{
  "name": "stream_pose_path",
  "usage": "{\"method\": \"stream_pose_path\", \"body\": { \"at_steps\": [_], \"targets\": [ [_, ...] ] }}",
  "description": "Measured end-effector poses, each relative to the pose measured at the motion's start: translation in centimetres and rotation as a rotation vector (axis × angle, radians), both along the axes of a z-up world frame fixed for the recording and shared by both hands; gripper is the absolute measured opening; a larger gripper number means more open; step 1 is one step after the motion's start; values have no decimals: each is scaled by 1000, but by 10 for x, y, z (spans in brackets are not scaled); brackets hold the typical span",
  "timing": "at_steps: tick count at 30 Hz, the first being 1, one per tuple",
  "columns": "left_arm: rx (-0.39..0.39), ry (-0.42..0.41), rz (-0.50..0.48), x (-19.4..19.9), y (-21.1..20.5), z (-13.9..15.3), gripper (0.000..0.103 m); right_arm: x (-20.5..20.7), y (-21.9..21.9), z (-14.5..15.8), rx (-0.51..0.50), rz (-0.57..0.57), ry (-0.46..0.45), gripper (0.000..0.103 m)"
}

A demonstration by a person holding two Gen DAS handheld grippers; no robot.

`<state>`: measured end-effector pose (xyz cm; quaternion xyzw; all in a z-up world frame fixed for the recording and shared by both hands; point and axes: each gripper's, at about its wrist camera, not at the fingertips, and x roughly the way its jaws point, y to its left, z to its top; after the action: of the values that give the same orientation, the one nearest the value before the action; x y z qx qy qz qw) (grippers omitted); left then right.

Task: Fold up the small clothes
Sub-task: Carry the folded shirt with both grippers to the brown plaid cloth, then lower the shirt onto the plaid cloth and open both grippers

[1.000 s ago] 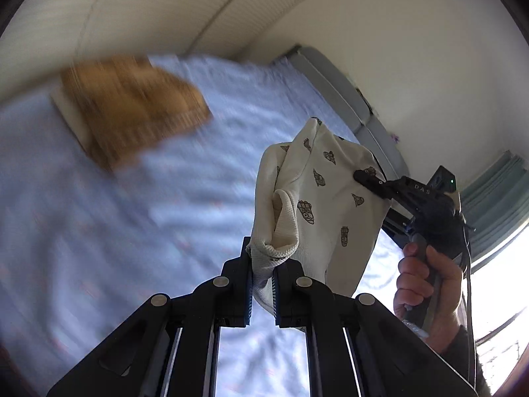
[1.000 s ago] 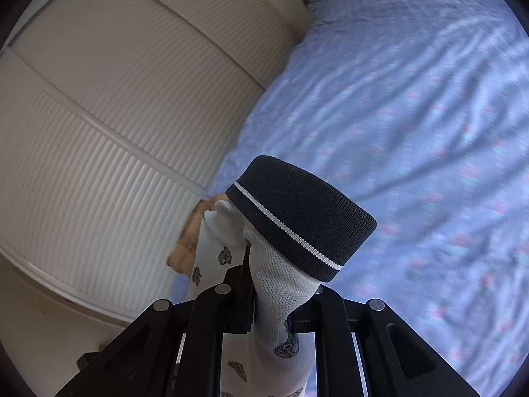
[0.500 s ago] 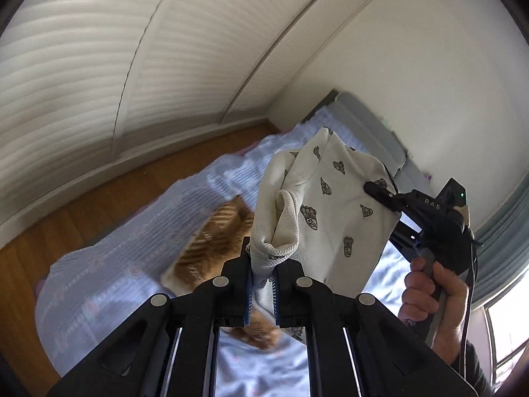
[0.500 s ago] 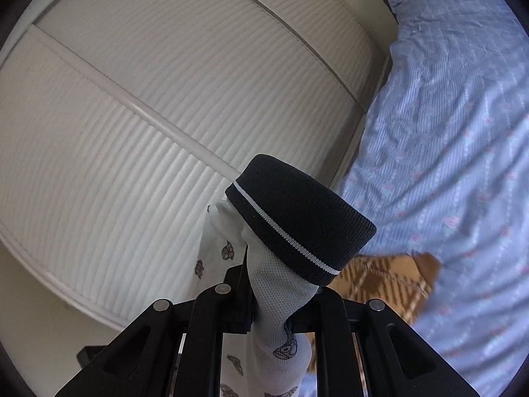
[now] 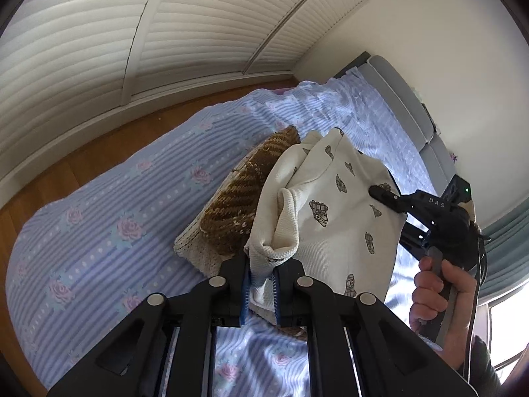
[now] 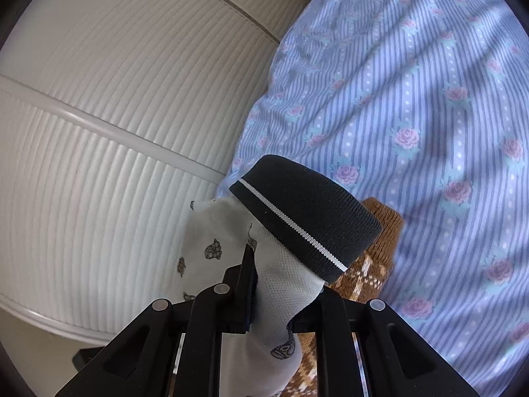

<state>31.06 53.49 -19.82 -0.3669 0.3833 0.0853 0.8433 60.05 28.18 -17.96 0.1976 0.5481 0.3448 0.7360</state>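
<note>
Beneath me spreads the bed point(image 5: 109, 218), its cover a soft blue-and-white stripe dotted with pink roses, rumpled into shallow folds; beyond it stand ribbed white wardrobe doors point(image 5: 99, 33) and a strip of wooden floor point(image 5: 76, 152). On the cover lies a folded knit sweater point(image 5: 238, 198), chunky brown yarn with a cream edge, rectangular in shape. Held in the air above it is the small garment point(image 5: 334, 218), cream waffle-textured cotton printed with little dark figures, finished with a ribbed black cuff point(image 6: 307, 218) carrying one thin white line. My left gripper point(image 5: 261, 284) is clamped on a bunched cream corner. My right gripper point(image 6: 284, 297) pinches the mesh-like fabric just below the cuff, though the cloth hides one pad, so the grip there is likely rather than plain. My right hand point(image 5: 439, 294) wraps its handle.
</note>
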Motion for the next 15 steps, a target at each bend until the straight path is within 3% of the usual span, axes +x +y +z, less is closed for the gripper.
{"method": "stream_pose_path", "body": {
  "at_steps": [1,5,7,12,15],
  "targets": [
    [7,6,-4,1,0,1,14,-2,3,3,-12,3,-8,19],
    [46,11,1,-2,1,13,27,-11,4,0,-74,-5,-56,46],
    [126,12,24,-10,-4,22,51,-14,0,-5,-92,-3,-82,47],
    [286,-36,99,-39,-20,48,65,-45,-23,13,-146,-15,-256,51],
    [385,-79,52,-41,-43,63,67,-68,-32,30,-154,7,-394,51]
  ]
}}
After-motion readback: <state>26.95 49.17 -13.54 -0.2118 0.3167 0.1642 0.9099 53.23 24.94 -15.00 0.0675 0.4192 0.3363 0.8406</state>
